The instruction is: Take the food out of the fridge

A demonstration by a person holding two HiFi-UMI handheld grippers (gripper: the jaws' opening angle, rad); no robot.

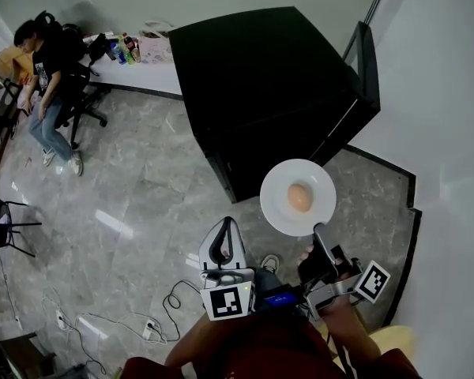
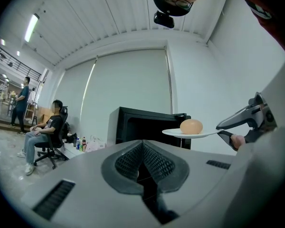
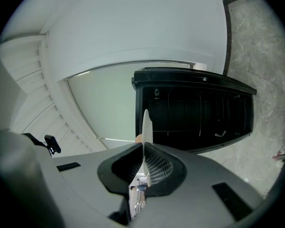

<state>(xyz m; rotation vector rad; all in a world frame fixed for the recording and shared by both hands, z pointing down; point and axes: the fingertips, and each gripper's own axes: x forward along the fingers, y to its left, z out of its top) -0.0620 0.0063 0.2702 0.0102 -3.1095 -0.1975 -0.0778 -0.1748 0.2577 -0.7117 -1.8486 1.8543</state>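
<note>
Right gripper (image 1: 320, 237) clamps plate (image 1: 278, 205) rim; egg (image 1: 299, 197) just ahead, fridge (image 1: 268, 85) beyond. Left gripper (image 1: 224, 227) alongside, jaws together, empty.

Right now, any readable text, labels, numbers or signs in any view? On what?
No text can be read.
Left marker cube, right marker cube: square patterns only, no letters.
Bottles on the far desk: labels too small to read.
Plate: no print visible.
</note>
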